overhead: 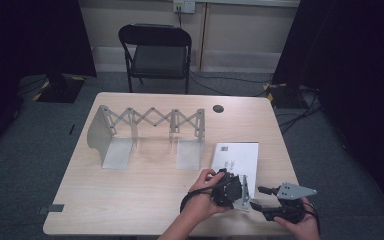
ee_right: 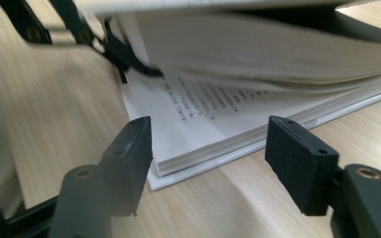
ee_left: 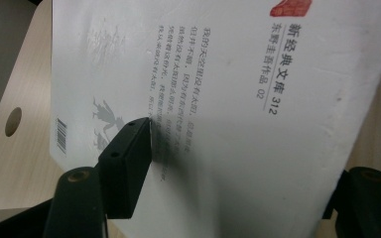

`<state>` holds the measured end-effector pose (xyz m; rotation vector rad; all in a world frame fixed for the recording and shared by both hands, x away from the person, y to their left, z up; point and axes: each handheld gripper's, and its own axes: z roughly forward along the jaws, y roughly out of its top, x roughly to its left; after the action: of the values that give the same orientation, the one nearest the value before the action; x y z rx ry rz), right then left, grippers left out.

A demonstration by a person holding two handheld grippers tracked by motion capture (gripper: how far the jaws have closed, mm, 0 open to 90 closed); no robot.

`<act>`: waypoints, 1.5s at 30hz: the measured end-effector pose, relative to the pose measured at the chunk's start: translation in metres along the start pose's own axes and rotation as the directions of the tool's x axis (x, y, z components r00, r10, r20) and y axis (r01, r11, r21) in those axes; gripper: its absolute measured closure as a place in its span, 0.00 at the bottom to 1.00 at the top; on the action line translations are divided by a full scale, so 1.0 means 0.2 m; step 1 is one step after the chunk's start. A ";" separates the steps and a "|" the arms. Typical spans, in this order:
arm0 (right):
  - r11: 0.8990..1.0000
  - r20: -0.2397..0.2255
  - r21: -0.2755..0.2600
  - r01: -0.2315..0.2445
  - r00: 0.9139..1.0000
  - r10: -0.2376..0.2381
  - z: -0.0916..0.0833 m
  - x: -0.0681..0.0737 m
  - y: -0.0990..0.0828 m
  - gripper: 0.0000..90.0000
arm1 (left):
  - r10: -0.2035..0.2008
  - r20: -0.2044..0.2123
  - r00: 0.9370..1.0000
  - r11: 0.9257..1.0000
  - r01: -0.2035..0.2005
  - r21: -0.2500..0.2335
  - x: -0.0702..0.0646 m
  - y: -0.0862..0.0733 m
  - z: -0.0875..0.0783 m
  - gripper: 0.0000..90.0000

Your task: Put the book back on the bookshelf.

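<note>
A white paperback book (overhead: 237,157) lies on the wooden table (overhead: 130,195) at the front right. My left gripper (overhead: 242,192) is shut on the book's near corner, with the back cover (ee_left: 238,89) and a thick wad of pages between its jaws, lifted and bowed above the rest. One of its fingers (ee_right: 129,62) reaches under the raised pages. My right gripper (overhead: 260,197) stands open just right of it, low over the table. Its jaws (ee_right: 208,134) point at the book's (ee_right: 203,114) open corner without touching the lower pages.
A grey metal expanding book rack (overhead: 150,135) with two end plates stands across the table's middle. A round cable hole (overhead: 218,108) sits behind the book. A black folding chair (overhead: 157,50) is beyond the far edge. Bare tabletop lies at the front left.
</note>
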<state>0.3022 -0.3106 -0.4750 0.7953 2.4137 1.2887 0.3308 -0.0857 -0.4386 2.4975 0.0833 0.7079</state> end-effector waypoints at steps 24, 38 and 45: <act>0.991 -0.006 0.056 0.121 0.993 -0.121 -0.01 -0.02 -0.07 0.32 | -0.086 0.097 0.992 0.994 0.079 0.080 0.19 0.13 -0.13 0.49; 0.953 0.109 0.079 0.292 0.948 -0.300 0.13 0.01 -0.03 0.31 | -0.101 0.117 0.988 0.990 0.089 0.105 0.19 0.15 -0.13 0.49; 0.938 0.122 0.052 0.342 0.930 -0.346 0.12 0.02 -0.01 0.31 | -0.110 0.113 0.987 0.989 0.097 0.114 0.18 0.16 -0.15 0.50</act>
<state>0.3094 -0.2930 -0.4893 0.4197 2.3391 1.0334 0.3445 -0.0922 -0.3831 2.6110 0.2115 0.5229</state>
